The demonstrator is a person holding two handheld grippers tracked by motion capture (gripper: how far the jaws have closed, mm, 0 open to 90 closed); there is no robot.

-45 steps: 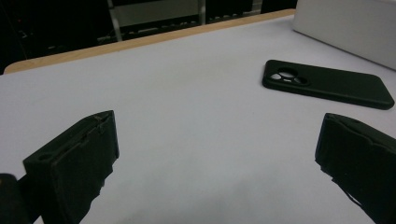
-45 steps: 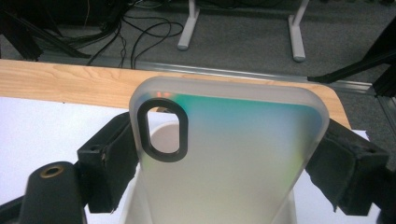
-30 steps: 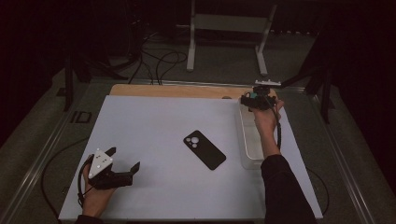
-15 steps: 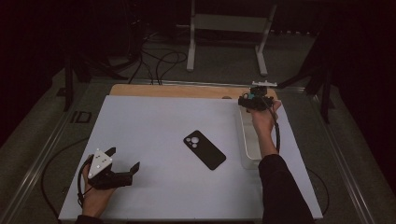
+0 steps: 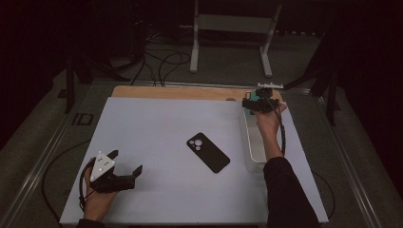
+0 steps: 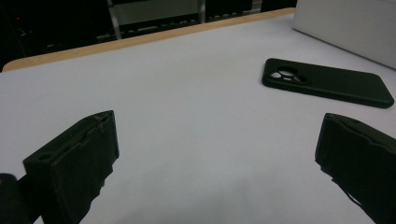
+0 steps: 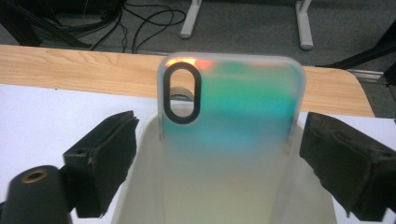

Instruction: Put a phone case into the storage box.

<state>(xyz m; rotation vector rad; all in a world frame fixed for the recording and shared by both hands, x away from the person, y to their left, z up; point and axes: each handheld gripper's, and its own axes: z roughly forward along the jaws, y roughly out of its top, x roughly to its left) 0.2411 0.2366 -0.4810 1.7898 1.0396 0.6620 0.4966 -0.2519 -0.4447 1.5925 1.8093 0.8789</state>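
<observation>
Since a second ago we note only one change: the right gripper's (image 5: 250, 102) jaws have just been opening a little wider; both hands sit where they were, and the black phone has not shifted. Between those jaws stands an iridescent phone case (image 7: 229, 135), upright, teal shading to yellow, its oval camera cutout at upper left in the right gripper view. The pads stand apart from its edges on both sides, so we read the jaws as spread and not pinching it. The case rises out of a translucent white bin (image 5: 252, 142) at the right side of the white mat (image 5: 157, 137), near the far wooden edge of the table (image 5: 180, 92). Further out, a black phone (image 5: 207, 152) lies face down mid-mat, well apart from the bin. At the near left corner the left gripper (image 5: 124, 169) rests low on the mat, jaws spread wide with only bare mat between them.
</observation>
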